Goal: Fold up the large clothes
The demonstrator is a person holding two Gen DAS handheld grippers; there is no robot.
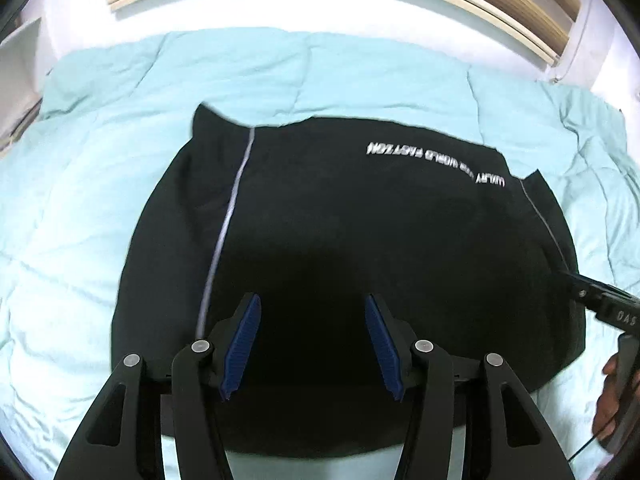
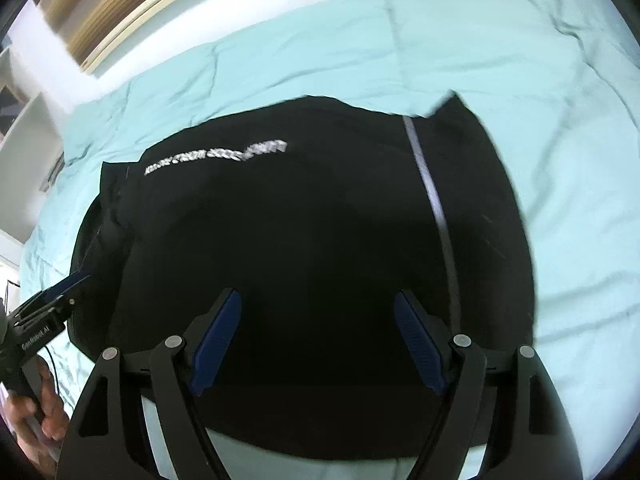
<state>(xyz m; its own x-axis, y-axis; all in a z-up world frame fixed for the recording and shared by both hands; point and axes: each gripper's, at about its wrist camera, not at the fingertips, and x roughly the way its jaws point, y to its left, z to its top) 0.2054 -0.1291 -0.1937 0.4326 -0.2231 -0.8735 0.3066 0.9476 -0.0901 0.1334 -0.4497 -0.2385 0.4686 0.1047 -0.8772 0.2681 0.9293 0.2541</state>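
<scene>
Open left gripper (image 1: 312, 344) hovers over black garment (image 1: 360, 220) on quilt (image 1: 80, 200).

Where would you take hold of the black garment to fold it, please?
Probably the near hem of the black garment, approached low from the near side: it lies flat on the blue quilt with that edge closest to both open hand-held grippers.

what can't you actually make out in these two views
- Black garment: near hem hidden behind the left gripper in the left wrist view.
- White lettering: motion-blurred in the right wrist view, unreadable.
- Right gripper: seen from the left wrist view only at the frame edge, jaws cut off.
</scene>
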